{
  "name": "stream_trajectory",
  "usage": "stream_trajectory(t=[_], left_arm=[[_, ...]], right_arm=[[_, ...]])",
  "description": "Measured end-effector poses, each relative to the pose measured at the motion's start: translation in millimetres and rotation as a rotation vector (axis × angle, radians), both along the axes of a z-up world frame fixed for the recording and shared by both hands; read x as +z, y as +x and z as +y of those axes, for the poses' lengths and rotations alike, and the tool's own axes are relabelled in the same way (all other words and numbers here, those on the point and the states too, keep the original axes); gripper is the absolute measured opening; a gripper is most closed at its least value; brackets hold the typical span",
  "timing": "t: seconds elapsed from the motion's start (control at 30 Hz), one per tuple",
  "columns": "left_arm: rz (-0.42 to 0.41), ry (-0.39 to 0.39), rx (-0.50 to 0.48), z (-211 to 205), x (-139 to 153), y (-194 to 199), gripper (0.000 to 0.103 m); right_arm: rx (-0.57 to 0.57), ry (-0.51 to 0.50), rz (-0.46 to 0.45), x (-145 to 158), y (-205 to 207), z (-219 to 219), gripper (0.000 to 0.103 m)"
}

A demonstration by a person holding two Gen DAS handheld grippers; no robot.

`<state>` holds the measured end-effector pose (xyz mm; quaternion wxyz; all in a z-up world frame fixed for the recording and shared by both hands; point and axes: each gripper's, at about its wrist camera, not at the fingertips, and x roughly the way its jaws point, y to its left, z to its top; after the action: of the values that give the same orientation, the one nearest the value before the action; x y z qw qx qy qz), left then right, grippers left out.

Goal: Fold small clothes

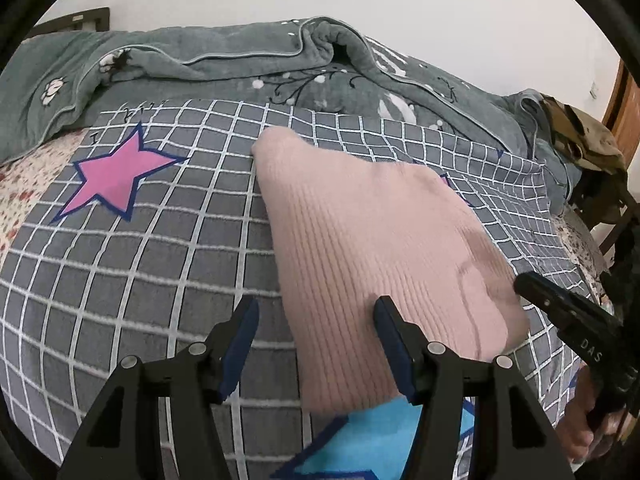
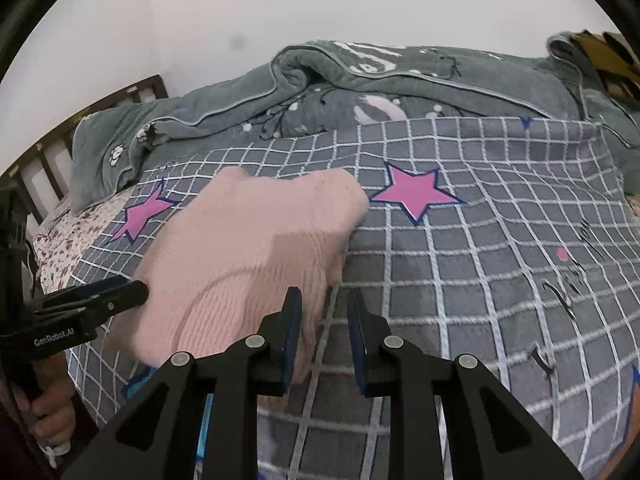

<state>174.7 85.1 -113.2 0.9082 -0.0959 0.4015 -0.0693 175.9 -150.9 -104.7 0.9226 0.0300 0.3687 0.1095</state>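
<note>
A pink ribbed knit garment (image 1: 372, 240) lies folded on the grey checked bedspread (image 1: 160, 264). My left gripper (image 1: 316, 314) is open and wide at its near left edge. One finger hangs over the knit, the other over the bedspread, and nothing is pinched. In the right wrist view the garment (image 2: 248, 248) lies left of centre. My right gripper (image 2: 325, 304) stands at its near right edge with a narrow gap. Checked cloth shows between the pads, and the knit's edge brushes the left finger (image 2: 294, 312). Each view shows the other gripper (image 1: 560, 312) (image 2: 128, 290) beside the garment.
A rumpled grey-green blanket (image 1: 248, 60) lies along the back of the bed against a white wall. Pink stars (image 2: 416, 192) mark the bedspread, and a floral sheet (image 1: 24, 184) shows at the left. A dark headboard (image 2: 48, 152) stands far left. A hand (image 2: 52, 412) holds the left gripper's handle.
</note>
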Motion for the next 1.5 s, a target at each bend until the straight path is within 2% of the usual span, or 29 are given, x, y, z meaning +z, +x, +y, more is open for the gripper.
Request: stream_trajectory(t=[0.13,0.3,0.43,0.67,0.93,1.07,1.23,1.5], left_arm=[[0.015,0.008,0.016,-2,9,-16,0.058],[-0.002,0.047,0.031,-4,28,-35,0.059],[-0.017,0.055,0.034,-3,44,-51,0.064],[-0.046,0.078,0.048,-8,69,-79,0.067],[-0.079,0.112,0.064,-22,93,-116,0.072],[-0.102,0.118,0.077,-29,104,-136,0.074],[-0.123,0.123,0.091,-35,113,-157,0.074],[-0.14,0.126,0.104,-40,119,-177,0.075]], right_arm=[[-0.052,-0.046,0.024,0,-18,-4,0.024],[-0.073,-0.018,0.029,14,-40,-12,0.025],[-0.079,0.0,0.011,34,-55,-15,0.041],[-0.091,-0.043,-0.06,63,-85,-16,0.061],[-0.103,-0.072,-0.093,85,-127,-27,0.065],[-0.106,-0.072,-0.137,96,-151,-33,0.092],[-0.136,-0.145,-0.181,106,-175,-35,0.099],[-0.145,-0.147,-0.195,112,-200,-44,0.1]])
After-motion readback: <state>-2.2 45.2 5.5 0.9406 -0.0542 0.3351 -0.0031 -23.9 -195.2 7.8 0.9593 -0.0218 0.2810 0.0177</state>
